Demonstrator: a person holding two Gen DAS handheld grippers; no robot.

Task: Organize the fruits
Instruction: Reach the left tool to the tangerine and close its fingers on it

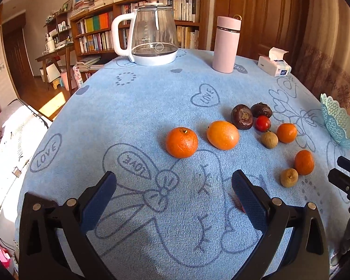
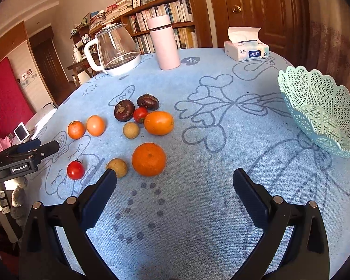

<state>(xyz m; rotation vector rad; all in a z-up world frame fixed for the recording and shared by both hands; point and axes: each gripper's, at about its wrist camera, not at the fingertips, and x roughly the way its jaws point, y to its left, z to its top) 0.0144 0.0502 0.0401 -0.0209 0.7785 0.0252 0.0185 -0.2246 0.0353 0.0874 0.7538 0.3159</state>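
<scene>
On the blue tablecloth (image 2: pixel 198 140), printed with hearts and "LOVE" marks, loose fruit lies scattered to the left of the mint lattice basket (image 2: pixel 319 114), which sits tilted at the cloth's right edge and holds nothing visible.

Nearest the basket among the fruit is an orange kumquat-like fruit (image 2: pixel 158 123). Touching its far-left side is a small tomato (image 2: pixel 140 114), with two dark brown fruits (image 2: pixel 124 110) (image 2: pixel 148 102) just behind it. A tan longan (image 2: pixel 131 130) lies just beside the tomato, on the near side. Farther from the basket are two oranges (image 2: pixel 95 125) (image 2: pixel 76 129), side by side. Toward the viewer sits a large mandarin (image 2: pixel 148 159), with a second longan (image 2: pixel 117 167) just beside it and a second tomato (image 2: pixel 75 169) farther left still.

Left gripper (image 1: pixel 173 182): fingers spread wide, holding nothing, hovering over bare cloth; the two oranges lie ahead of it, apart from the fingers. Right gripper (image 2: pixel 174 179): fingers spread wide, holding nothing; its left fingertip (image 2: pixel 109 178) overlaps the second longan in the right wrist view, contact cannot be confirmed.

Beyond the basket, at the table's far side, stand a tissue box (image 2: pixel 246 50), a pink flask (image 2: pixel 164 43), and a glass kettle (image 2: pixel 115 51), all upright and well apart from the fruit.
</scene>
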